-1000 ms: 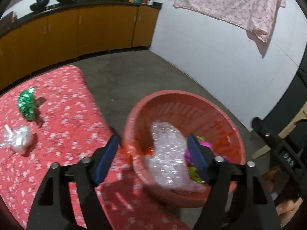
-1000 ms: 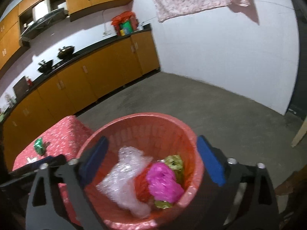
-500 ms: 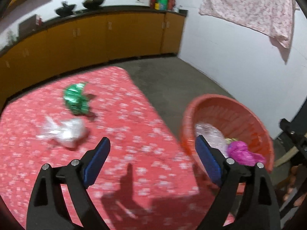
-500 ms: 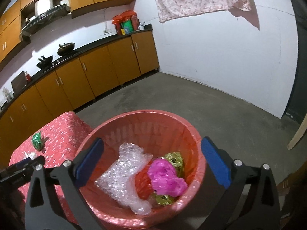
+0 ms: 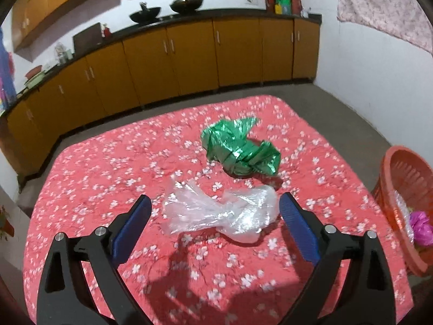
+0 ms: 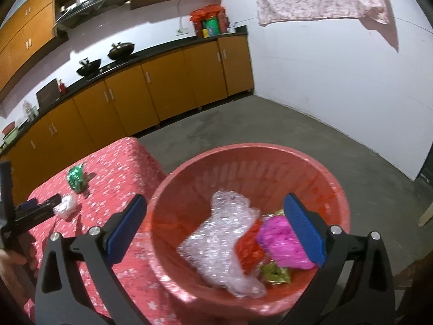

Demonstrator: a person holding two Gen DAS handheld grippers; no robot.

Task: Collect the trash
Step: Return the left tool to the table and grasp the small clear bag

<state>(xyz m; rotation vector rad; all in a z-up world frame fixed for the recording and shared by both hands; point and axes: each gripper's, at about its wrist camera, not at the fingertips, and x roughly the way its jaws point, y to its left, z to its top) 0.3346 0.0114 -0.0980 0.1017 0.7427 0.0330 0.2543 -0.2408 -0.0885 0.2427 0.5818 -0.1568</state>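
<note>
Blue pads of my left gripper (image 5: 213, 222) spread wide, bracketing clear plastic bag (image 5: 220, 214) on floral tablecloth (image 5: 108, 168). Advise lowering, closing on bag's bunched middle. Green foil wrapper (image 5: 240, 149) beyond. My right gripper (image 6: 216, 230) spread, empty, over red basket (image 6: 243, 162).

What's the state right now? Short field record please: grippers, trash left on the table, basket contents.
left gripper: open, empty, fingers either side of the clear plastic bag
right gripper: open, empty, over the red basket
left on table: clear plastic bag, green foil wrapper
in basket: bubble wrap, pink bag, red piece, gold wrapper
</note>
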